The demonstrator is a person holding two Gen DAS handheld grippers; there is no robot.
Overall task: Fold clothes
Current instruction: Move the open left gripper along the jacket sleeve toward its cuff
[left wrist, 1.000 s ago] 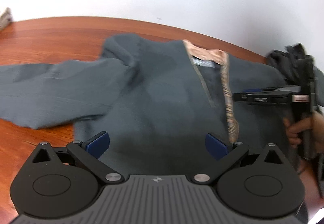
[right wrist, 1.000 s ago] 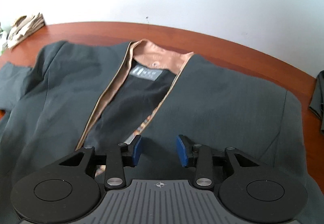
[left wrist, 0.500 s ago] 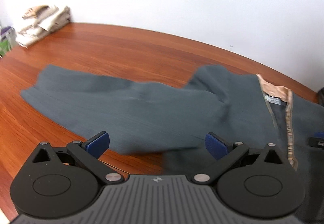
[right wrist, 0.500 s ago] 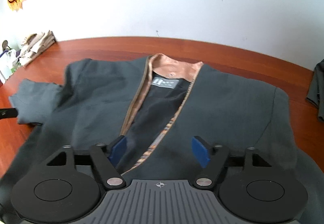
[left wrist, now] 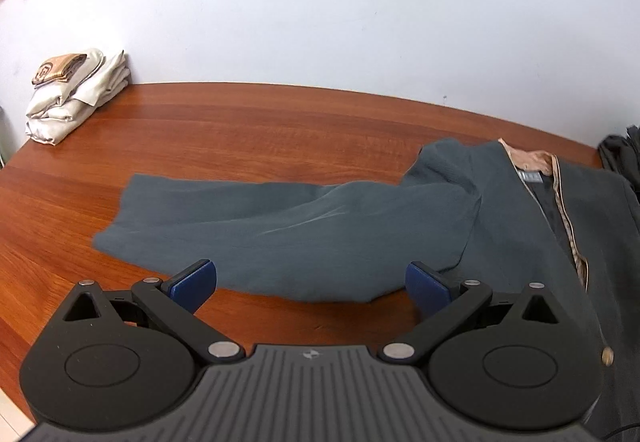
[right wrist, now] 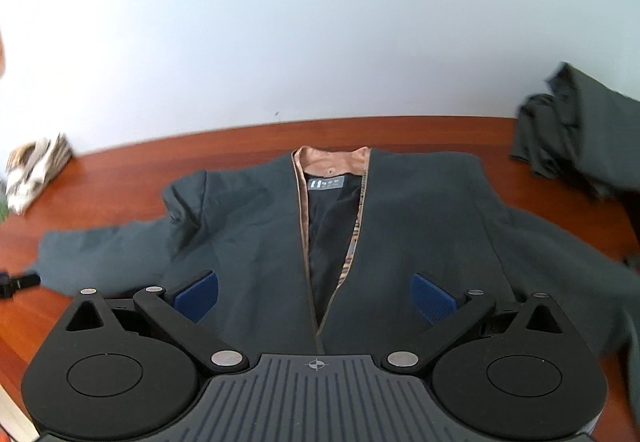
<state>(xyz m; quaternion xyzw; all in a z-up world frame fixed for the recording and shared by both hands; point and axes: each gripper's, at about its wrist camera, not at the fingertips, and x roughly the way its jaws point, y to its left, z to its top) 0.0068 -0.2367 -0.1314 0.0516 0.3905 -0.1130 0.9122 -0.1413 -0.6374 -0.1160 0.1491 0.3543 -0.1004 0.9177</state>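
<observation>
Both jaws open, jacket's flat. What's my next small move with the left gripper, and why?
Probably lower the left gripper onto the outstretched sleeve and close on its near edge. The dark grey jacket lies flat and face up, that sleeve is still spread sideways on the table, and nothing is gripped.

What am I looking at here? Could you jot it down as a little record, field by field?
garment: dark grey jacket lying face up and spread flat, tan lining showing at the collar
sleeve: left sleeve stretched sideways across the wood
surface: reddish wooden table
left gripper: open, hovering above the sleeve, holding nothing
right gripper: open, above the jacket front, holding nothing
far left: folded cream clothes stacked by the wall
far right: crumpled dark cloth
folding: not yet begun
</observation>
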